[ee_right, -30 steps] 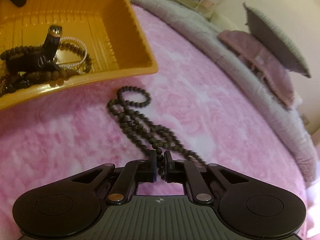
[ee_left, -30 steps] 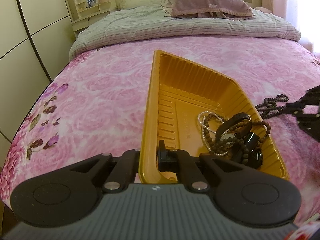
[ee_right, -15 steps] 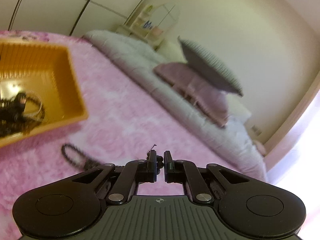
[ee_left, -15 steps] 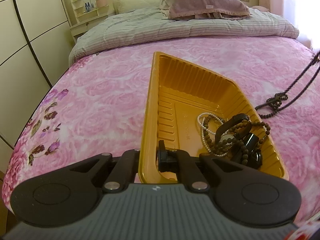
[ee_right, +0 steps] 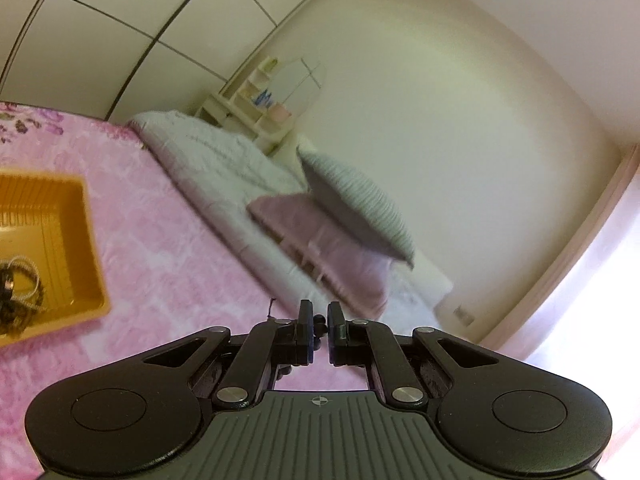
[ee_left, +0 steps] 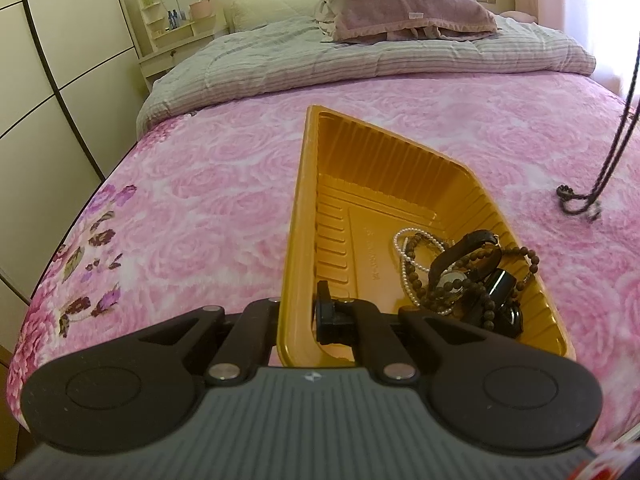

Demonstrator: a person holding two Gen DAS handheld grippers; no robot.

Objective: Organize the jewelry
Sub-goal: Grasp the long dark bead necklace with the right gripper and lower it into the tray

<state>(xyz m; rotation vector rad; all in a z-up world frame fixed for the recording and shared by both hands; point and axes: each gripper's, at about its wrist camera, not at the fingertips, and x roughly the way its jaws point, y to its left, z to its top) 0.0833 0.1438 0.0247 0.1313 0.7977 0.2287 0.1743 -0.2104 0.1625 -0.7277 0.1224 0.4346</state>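
Bead necklace [ee_left: 618, 128]: long dark strand hanging from the right gripper [ee_right: 319, 326], pinched between its narrow fingers [ee_right: 306, 320]; low end touching the bed [ee_left: 224, 184], right of the tray.
Tray [ee_left: 298, 216]: orange plastic, on the pink rose bedspread; the left gripper [ee_left: 298, 316] has its fingers [ee_left: 324, 314] clamped on the near rim.
Tray contents: pearl strand [ee_left: 404, 276], brown bead bracelet [ee_left: 516, 250], watch [ee_left: 456, 276], heaped right of the left fingers.
Beyond: pillows [ee_left: 404, 16], striped quilt [ee_left: 360, 60].

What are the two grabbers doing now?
Left gripper: closed on the yellow tray's wall.
Right gripper: closed on the dark bead necklace.
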